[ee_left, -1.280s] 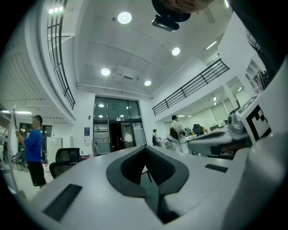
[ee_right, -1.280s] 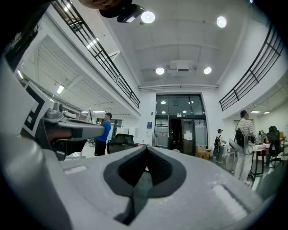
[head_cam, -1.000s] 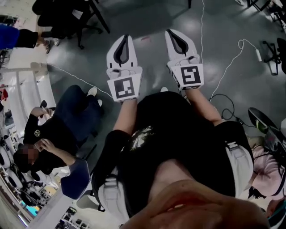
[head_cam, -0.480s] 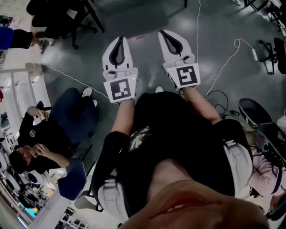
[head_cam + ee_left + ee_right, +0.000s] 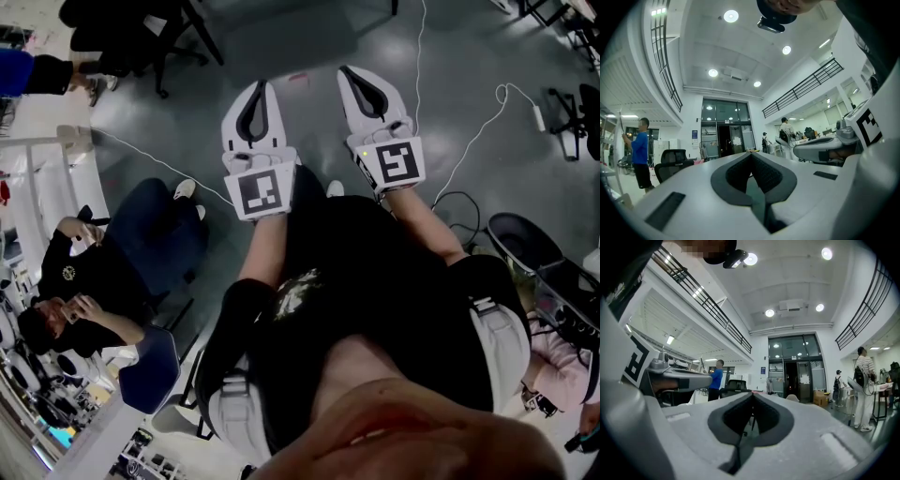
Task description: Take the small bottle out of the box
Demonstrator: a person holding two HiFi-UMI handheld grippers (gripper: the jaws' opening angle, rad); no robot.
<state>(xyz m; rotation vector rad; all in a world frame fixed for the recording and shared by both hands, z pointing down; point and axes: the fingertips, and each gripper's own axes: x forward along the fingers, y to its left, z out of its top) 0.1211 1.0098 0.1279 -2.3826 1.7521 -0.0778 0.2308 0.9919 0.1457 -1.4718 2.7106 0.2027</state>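
Neither a box nor a small bottle shows in any view. In the head view my left gripper [image 5: 260,86] and my right gripper [image 5: 349,71] are held side by side in front of a black-clad torso, pointing away over the grey floor. Both have their jaws closed together with nothing between them. The left gripper view shows its gripper [image 5: 751,153] with tips meeting, aimed level into a large hall. The right gripper view shows the same of its gripper [image 5: 752,393], shut and holding nothing.
A person in dark clothes [image 5: 103,281] sits at the left beside a blue chair [image 5: 155,375]. Office chairs [image 5: 141,37] stand at the far left, white cables [image 5: 469,141] cross the floor, and a black bin [image 5: 525,239] is at the right. People stand in the hall [image 5: 862,380].
Both grippers have shifted only slightly in the head view, up and then back down. Their jaws stay shut and nothing has been picked up.
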